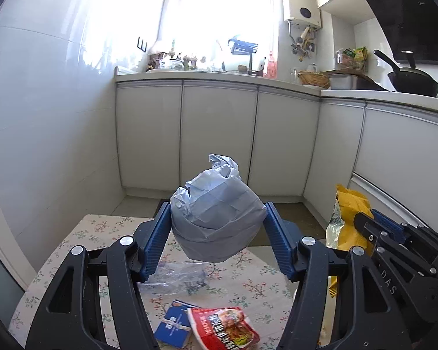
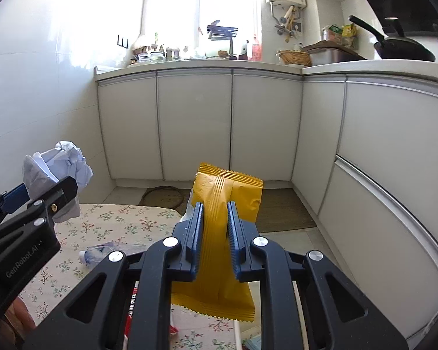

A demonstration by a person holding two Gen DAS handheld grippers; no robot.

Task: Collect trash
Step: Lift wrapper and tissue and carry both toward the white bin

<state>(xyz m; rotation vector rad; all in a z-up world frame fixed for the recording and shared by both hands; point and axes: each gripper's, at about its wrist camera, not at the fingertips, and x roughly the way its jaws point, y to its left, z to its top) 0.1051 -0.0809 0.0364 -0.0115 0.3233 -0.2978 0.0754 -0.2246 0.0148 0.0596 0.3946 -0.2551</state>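
**Desk:** What's under you?

**Me:** A table with a floral cloth (image 1: 81, 233), white kitchen cabinets (image 1: 219, 134) behind it. My left gripper (image 1: 217, 229) has its blue pads pressed on both sides of a big crumpled paper ball (image 1: 216, 218), lifted clear of the cloth.

**Desk:** And the right?

**Me:** My right gripper (image 2: 215, 233) is pinched nearly flat on a yellow snack bag (image 2: 219, 250), which hangs upright above the table edge.

**Desk:** Anything left lying there?

**Me:** A crushed clear plastic bottle (image 1: 178, 277) just below the ball, nearer me a red food packet (image 1: 224, 329) overlapping a small blue box (image 1: 173, 328).
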